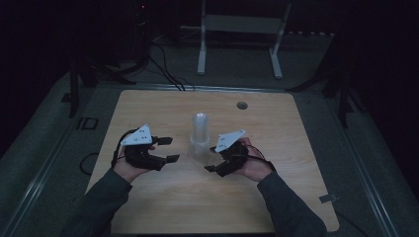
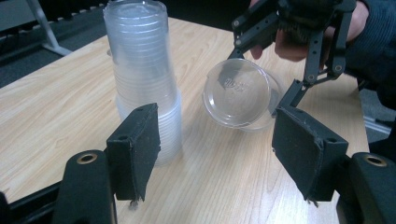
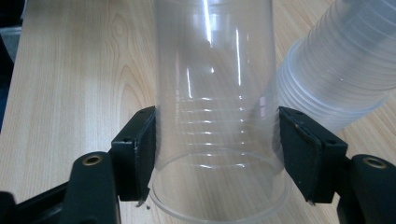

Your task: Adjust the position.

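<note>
1. The left gripper (image 1: 170,149) sits on the left side of the wooden worktop (image 1: 148,207), in the person's left hand (image 1: 129,167).
2. Its black fingers (image 2: 135,151) are spread apart and let go. Nothing is between them and they touch nothing.
3. In the left gripper view, the fingers point at the space between the stack and the single cup.
4. The stack of clear plastic cups (image 1: 199,129) stands in the middle of the worktop. The cups are upside down, one over the next, with the flat bottoms on top.
5. The stack is just beside the single cup. I cannot tell if they touch.
6. The right gripper (image 1: 211,158) is to the right of the stack, in the person's right hand (image 1: 254,167).
7. Its fingers (image 3: 140,149) are squeezed onto a single clear plastic cup (image 3: 215,116), one finger on each side, near the open rim.
8. The single cup is tipped on its side, with its flat bottom facing the left gripper.
9. The single cup has nothing in it.
</note>
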`<state>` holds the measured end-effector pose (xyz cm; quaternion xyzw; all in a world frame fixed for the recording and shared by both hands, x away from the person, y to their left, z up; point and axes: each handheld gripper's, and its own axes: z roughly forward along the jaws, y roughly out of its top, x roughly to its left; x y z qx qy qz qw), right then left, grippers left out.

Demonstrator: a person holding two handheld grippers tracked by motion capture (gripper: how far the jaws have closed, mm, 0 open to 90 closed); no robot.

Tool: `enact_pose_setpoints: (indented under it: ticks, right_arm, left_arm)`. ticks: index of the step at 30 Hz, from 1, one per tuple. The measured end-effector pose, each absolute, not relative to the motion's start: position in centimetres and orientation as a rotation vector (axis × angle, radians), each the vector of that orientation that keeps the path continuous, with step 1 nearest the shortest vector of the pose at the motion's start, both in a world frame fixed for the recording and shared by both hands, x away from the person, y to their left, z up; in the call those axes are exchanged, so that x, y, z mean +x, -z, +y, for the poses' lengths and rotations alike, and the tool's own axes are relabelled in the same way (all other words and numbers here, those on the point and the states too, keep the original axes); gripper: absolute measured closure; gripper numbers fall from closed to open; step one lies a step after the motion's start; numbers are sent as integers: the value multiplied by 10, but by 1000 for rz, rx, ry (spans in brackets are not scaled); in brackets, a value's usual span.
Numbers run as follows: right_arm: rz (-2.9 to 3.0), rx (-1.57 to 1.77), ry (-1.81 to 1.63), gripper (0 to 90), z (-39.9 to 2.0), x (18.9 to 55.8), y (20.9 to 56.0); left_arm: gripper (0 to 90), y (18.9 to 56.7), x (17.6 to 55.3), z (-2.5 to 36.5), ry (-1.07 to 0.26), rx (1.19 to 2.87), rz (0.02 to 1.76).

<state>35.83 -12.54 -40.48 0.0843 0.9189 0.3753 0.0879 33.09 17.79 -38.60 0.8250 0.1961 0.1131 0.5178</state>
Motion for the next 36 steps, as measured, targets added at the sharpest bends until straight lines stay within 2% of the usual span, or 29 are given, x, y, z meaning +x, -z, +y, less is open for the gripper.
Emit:
enact_pose_setpoints:
  ticks: [12, 36]
  right_arm:
    - [2779, 204, -1007, 329, -125, 361, 402]
    - [2824, 132, -799, 331, -125, 360, 402]
  left_arm:
    - [322, 388, 335, 164, -265, 2077, 418]
    - [306, 395, 334, 145, -336, 2286, 351]
